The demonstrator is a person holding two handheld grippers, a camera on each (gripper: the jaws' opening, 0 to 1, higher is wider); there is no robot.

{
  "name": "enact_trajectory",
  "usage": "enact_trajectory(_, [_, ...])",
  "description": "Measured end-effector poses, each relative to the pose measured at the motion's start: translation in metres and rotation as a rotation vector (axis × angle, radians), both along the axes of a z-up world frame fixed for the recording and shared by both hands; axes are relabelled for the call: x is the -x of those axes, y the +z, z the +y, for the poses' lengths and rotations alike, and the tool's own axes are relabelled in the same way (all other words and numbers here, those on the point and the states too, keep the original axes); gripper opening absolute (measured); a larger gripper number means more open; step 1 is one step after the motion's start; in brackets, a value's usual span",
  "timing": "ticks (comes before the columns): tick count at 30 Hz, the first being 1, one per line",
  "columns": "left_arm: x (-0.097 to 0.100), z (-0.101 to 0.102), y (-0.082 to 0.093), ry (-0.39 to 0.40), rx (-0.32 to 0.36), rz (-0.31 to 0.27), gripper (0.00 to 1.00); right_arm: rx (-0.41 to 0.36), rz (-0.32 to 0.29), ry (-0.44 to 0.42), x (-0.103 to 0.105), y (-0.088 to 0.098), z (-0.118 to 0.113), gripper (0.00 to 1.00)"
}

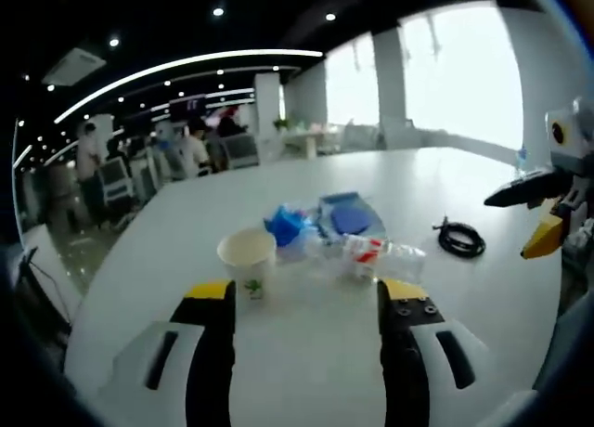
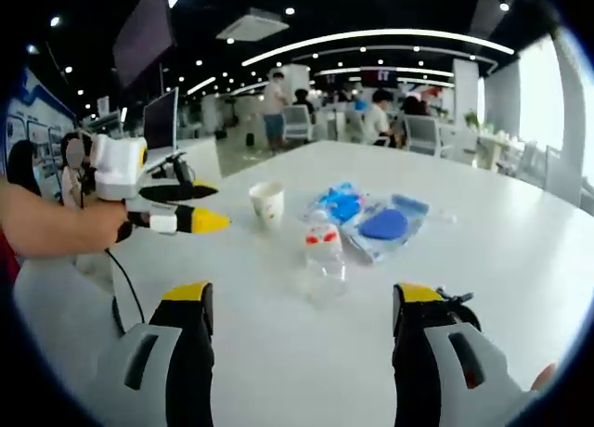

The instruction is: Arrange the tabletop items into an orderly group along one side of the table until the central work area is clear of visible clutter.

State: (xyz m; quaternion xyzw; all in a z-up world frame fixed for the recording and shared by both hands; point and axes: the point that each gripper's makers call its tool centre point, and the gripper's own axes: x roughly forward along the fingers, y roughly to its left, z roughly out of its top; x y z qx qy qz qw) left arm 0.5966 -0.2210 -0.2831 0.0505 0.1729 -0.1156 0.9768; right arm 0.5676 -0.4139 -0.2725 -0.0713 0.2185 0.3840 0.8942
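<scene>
Cup, bottle and blue packets lie clustered mid-counter — both grippers hang back, spread and empty.

In the left gripper view the cup point(image 1: 248, 260) stands just ahead of the left gripper point(image 1: 308, 292), nearest its left jaw, with the bottle point(image 1: 371, 256) lying on its side toward the right jaw, the blue packets point(image 1: 339, 217) behind them and a coiled black cable point(image 1: 460, 239) off to the right. The right gripper point(image 2: 303, 297) points at the bottle from well short of it. The left gripper enters that view from the left, level above the white counter point(image 2: 501, 251), gripped by a hand point(image 2: 97, 225) — jaws apart, touching nothing.
</scene>
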Motion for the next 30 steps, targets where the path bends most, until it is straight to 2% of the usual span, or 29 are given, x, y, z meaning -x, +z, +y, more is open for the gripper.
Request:
enact_trajectory(8, [0.004,-0.02,0.001,0.003,0.011,0.015,0.58,-0.005,0.023,0.009,0.009,-0.004,-0.007,0.83])
enact_trajectory(17, [-0.002,-0.057,0.004,0.004,0.045,0.022,0.57,-0.005,0.032,0.041,0.015,-0.007,-0.009,0.83])
enact_trajectory(20, [-0.006,-0.07,0.003,0.015,0.07,0.031,0.57,-0.002,0.03,0.047,0.016,-0.007,-0.013,0.83])
enact_trajectory(24, [-0.013,-0.086,-0.001,0.014,0.066,0.041,0.57,0.001,0.034,0.051,0.017,-0.009,-0.021,0.83])
enact_trajectory(30, [-0.032,-0.104,-0.006,0.057,0.087,0.088,0.56,-0.001,0.042,0.049,0.017,-0.013,-0.034,0.83])
